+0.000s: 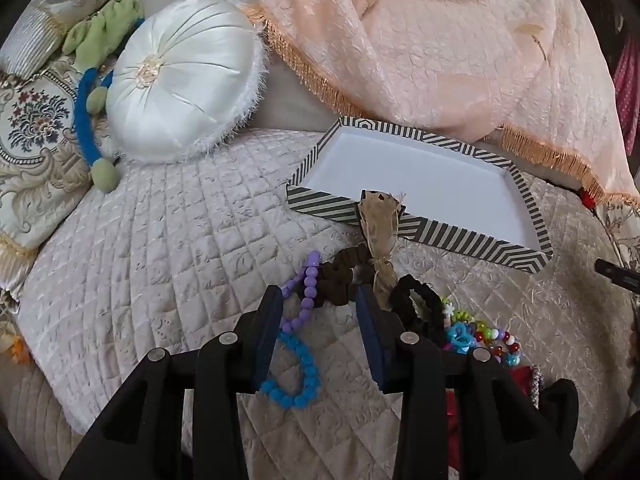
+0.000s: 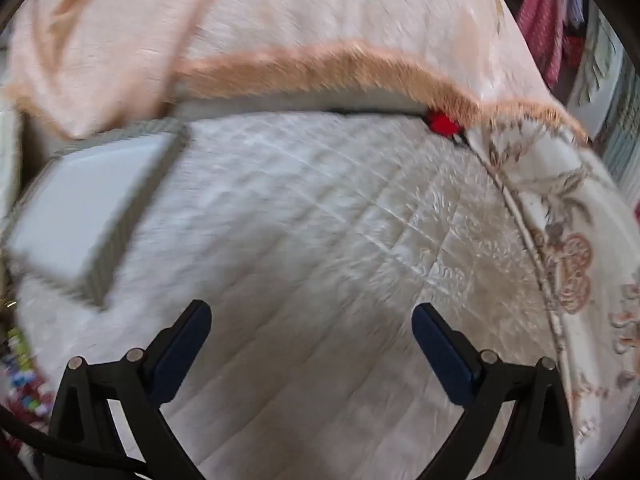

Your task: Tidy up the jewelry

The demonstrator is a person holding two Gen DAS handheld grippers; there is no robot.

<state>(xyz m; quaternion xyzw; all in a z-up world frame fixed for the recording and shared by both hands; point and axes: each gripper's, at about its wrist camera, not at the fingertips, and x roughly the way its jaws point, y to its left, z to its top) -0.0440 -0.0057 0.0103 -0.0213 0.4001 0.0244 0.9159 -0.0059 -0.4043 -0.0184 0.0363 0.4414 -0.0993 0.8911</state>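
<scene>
A striped tray (image 1: 472,240) with a bare white floor lies on the quilted bedspread; it also shows blurred in the right wrist view (image 2: 96,280). My left gripper (image 1: 318,300) is open just above a pile of jewelry: a purple and blue bead string (image 1: 298,344), a brown scrunchie (image 1: 340,272) with a tan ribbon (image 1: 378,220) reaching the tray rim, a black scrunchie (image 1: 412,304) and colourful bead bracelets (image 1: 480,340). The brown scrunchie lies between the fingers, untouched as far as I can tell. My right gripper (image 2: 312,320) is open and empty over bare quilt, right of the tray.
A white round satin cushion (image 1: 180,76) and a green and blue plush toy (image 1: 96,92) lie at the far left. A peach fringed blanket (image 1: 460,40) is heaped behind the tray. A floral pillow (image 2: 580,240) borders the right. A small red item (image 2: 442,122) sits under the fringe.
</scene>
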